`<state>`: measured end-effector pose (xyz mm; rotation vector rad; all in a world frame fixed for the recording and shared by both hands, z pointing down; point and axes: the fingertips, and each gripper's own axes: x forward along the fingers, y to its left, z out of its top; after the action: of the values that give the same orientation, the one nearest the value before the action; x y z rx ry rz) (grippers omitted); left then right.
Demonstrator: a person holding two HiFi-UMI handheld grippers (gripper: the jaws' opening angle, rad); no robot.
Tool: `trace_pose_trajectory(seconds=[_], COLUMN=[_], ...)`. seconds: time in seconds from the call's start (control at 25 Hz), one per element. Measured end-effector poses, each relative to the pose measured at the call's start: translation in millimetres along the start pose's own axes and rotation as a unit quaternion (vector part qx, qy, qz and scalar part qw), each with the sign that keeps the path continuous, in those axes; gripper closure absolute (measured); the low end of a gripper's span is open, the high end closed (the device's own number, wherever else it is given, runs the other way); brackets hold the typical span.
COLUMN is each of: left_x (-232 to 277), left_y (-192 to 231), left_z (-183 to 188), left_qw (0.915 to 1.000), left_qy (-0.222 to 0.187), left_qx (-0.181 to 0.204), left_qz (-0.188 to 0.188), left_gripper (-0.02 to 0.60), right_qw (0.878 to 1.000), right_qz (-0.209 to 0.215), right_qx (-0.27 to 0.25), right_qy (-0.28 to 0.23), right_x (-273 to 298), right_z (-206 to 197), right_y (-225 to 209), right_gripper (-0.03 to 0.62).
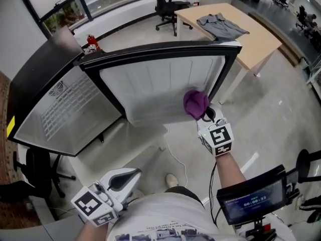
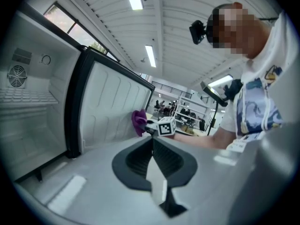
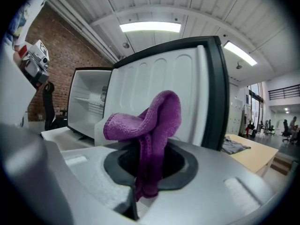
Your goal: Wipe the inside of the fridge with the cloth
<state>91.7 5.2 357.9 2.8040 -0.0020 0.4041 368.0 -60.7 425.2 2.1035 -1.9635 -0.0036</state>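
A black fridge (image 1: 30,79) stands with its door (image 1: 160,79) swung wide open, its white inner lining facing me. My right gripper (image 1: 205,115) is shut on a purple cloth (image 1: 195,104), which bunches up over the jaws (image 3: 150,125) and sits close against the door's white lining (image 3: 159,88). The fridge's white interior with wire shelves (image 1: 65,109) lies open at the left. My left gripper (image 1: 123,179) hangs low by my waist, shut and holding nothing; its view shows the door (image 2: 112,107) and the cloth (image 2: 138,122) beyond.
A wooden table (image 1: 235,29) with a grey garment (image 1: 220,25) stands behind the door. A black office chair (image 1: 168,6) is at the back, another chair (image 1: 35,169) at the left. A white cable (image 1: 175,157) trails on the floor. A screen (image 1: 253,197) is at lower right.
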Motion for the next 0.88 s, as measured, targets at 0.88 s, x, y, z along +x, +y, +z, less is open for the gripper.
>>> trace_pose_trajectory(seconds=[0.88], left_x=[-68.4], left_y=[31.7], left_z=[-13.1], left_qw=[0.9943], left_qy=[-0.017], left_qx=[-0.034], left_qz=[0.099], left_gripper=[0.577], right_qw=[0.98], right_qz=[0.168], right_qx=[-0.106], right_qy=[0.012], right_x=[115.1], right_z=[5.6], right_y=[156.8], right_gripper=[0.536])
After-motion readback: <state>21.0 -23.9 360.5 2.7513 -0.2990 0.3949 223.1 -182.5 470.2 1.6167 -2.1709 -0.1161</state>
